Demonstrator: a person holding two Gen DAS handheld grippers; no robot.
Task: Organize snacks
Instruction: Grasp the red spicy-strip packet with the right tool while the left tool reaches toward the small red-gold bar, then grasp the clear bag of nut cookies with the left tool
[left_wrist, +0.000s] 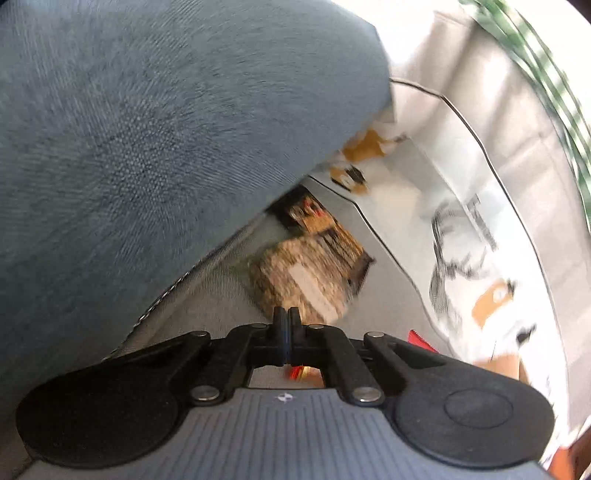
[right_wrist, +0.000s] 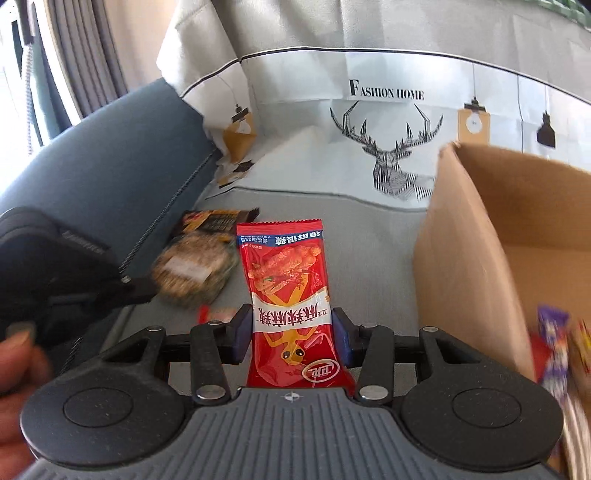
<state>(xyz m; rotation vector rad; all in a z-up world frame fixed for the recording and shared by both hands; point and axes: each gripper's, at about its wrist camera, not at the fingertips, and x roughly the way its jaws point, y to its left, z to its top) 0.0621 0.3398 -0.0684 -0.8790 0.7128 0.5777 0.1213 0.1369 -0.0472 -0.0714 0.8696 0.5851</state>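
My right gripper (right_wrist: 291, 332) is shut on a red snack packet (right_wrist: 286, 273), which stands upright between the blue pads (right_wrist: 241, 334) above the grey seat. To its left lies a brown speckled snack packet (right_wrist: 192, 271) with a dark printed end. My left gripper (right_wrist: 146, 286) reaches it from the left. In the left wrist view, the left gripper (left_wrist: 283, 319) has its fingers pressed together on the near edge of that brown packet (left_wrist: 306, 277).
An open cardboard box (right_wrist: 476, 236) stands at the right, with several snacks (right_wrist: 554, 354) inside. A small red packet (right_wrist: 216, 314) lies under my right gripper. A blue cushion (left_wrist: 147, 147) rises at the left; a deer-print cloth (right_wrist: 391, 162) covers the back. A hand (right_wrist: 14, 369) holds the left gripper.
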